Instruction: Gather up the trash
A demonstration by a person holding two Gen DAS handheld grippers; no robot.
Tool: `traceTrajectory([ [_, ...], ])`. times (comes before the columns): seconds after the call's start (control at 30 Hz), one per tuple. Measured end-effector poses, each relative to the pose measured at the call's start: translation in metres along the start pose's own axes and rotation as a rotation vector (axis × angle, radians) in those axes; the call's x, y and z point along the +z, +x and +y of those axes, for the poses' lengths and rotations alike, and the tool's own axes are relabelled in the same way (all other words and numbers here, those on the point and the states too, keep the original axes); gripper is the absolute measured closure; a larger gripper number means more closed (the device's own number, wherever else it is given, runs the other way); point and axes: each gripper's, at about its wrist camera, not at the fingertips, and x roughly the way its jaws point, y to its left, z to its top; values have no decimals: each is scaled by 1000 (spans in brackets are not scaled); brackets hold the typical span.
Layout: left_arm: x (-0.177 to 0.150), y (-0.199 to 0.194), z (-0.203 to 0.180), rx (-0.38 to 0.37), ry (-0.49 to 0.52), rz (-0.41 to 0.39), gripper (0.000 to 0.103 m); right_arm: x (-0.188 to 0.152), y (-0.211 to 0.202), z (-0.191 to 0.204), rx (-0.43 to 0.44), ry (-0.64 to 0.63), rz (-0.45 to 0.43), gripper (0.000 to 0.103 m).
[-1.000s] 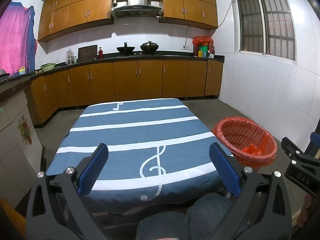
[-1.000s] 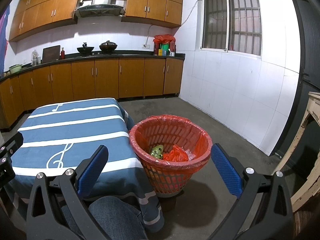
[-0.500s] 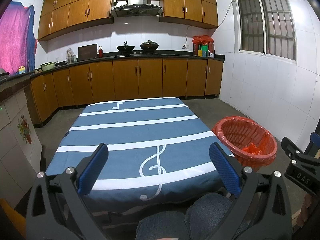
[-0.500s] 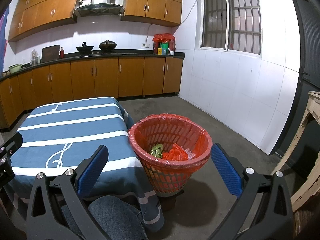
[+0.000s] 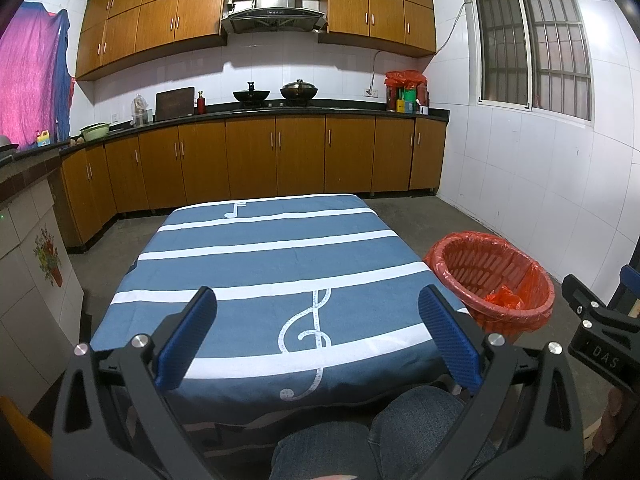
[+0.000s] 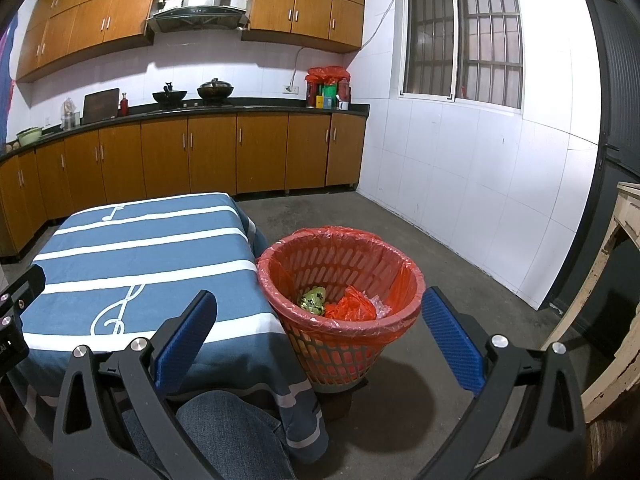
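1. Seemingly I am near the end of the job: the table (image 5: 276,264) under its blue striped cloth shows no litter at all from my left wrist camera, and nothing lies on the floor (image 6: 400,232) that either camera takes in.
2. What trash I can find is already in the red basket (image 6: 404,276), which stands on the floor just beside the table's right corner and is lined with a red bag. Inside it I count three pieces: one green wrapper (image 6: 312,300), one crumpled red plastic piece (image 6: 350,306) and one pale clear scrap (image 6: 378,304) touching it. Anything deeper is hidden.
3. My left gripper (image 5: 318,334) hangs over the near edge of the table with its jaws spread wide and nothing between them.
4. My right gripper (image 6: 318,336) hangs near the basket, a little short of its rim, jaws likewise wide and empty.
5. Counted: one table, one basket, two grippers, three visible pieces of trash, and one knee in denim (image 6: 224,420) below the tools.
6. What is left, I judge, is only to check the places these cameras miss, such as under the table and behind me; otherwise collection looks complete.
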Motion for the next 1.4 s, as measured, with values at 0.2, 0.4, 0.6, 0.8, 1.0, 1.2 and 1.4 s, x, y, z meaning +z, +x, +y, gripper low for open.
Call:
traceTrajectory([
  [0.2, -1, 0, -1, 0, 0, 0, 4, 0, 0, 0, 0, 0, 0, 2],
  [0.4, 0, 1, 0, 0, -1, 3, 4, 0, 0, -1, 0, 0, 1, 2],
  [0.6, 0, 1, 0, 0, -1, 3, 4, 1, 0, -1, 0, 0, 1, 2],
  [0.8, -3, 2, 0, -1, -1, 5, 4, 1, 0, -2, 1, 0, 1, 2],
  [1.0, -2, 2, 1, -1, -1, 5, 4, 2, 0, -2, 1, 0, 2, 2],
  [1.2, -3, 2, 0, -1, 0, 6, 4, 2, 0, -2, 0, 0, 2, 2],
  [1.4, -2, 3, 1, -2, -1, 6, 4, 0, 1, -3, 0, 1, 4, 2],
])
